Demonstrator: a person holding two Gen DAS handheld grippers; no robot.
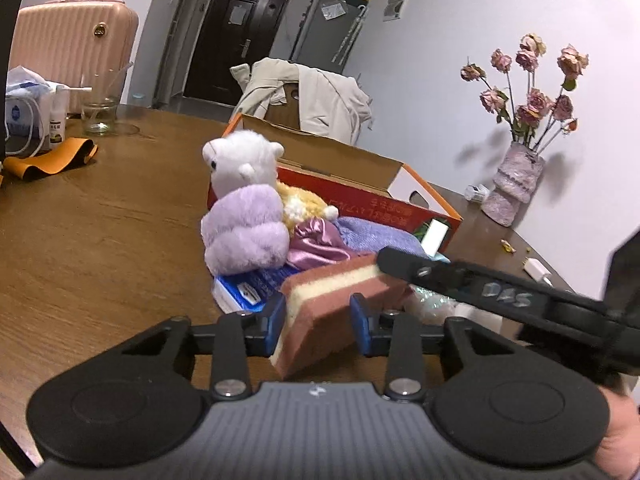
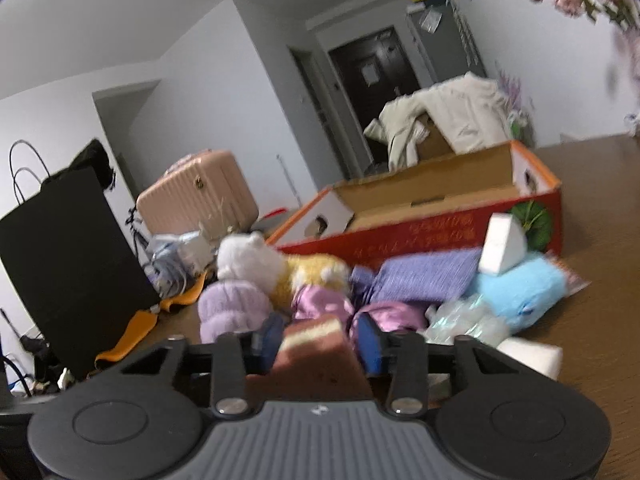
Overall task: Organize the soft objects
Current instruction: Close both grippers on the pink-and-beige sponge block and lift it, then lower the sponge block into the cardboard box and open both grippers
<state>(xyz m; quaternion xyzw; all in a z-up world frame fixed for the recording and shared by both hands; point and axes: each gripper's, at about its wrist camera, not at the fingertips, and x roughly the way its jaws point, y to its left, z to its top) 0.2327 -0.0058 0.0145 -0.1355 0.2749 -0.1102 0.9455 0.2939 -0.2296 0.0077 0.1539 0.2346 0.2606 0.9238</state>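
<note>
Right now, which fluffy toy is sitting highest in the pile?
The white plush. Its head rises above the purple plush and yellow plush, beside the cardboard box.

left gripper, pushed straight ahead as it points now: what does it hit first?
The layered sponge already sits between the left gripper fingers, so that comes first. Beyond it, probably the pink satin pouch and purple towel, then the red cardboard box; depth is unclear.

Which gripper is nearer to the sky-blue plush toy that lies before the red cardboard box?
Right. The sky-blue plush toy lies just ahead and right of the right gripper. The left gripper is farther off: the right gripper stands between it and the toy.
</note>
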